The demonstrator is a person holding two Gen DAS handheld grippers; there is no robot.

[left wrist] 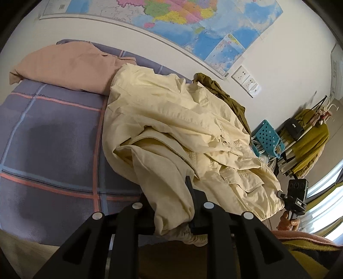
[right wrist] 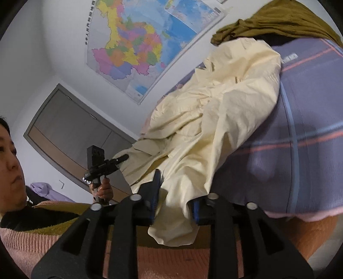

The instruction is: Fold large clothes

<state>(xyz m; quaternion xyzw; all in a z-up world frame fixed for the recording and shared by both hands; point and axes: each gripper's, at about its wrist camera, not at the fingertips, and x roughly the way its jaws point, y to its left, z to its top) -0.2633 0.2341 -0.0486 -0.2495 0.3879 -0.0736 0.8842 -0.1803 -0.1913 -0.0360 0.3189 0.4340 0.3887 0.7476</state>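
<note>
**A:** Left wrist view first. What does it show?

**B:** A cream jacket lies crumpled across a bed covered in a purple plaid sheet with pink and blue lines. The left gripper stands narrow, clamped on a fold of the jacket's near edge; the cloth bunches between its black fingers and spills below them. A pink pillow sits at the bed's far end, touching the jacket's upper edge. An olive garment lies behind the jacket, against the wall under a map.

**A:** Anything of the other tool there?

**B:** At the right edge, the right gripper in a hand, touching the jacket's lower right corner. A blue perforated basket and a rack with a mustard garment stand beyond.

**A:** And the right wrist view?

**B:** The jacket trails from the bed towards the camera. The right gripper stands about half wide, a hanging fold between its blue-padded fingers; whether the pads press it, I cannot tell. The left gripper, in the person's hand, bites the jacket's left edge. The olive garment lies at the top, and a person in a pink sweater is at the left edge.
</note>
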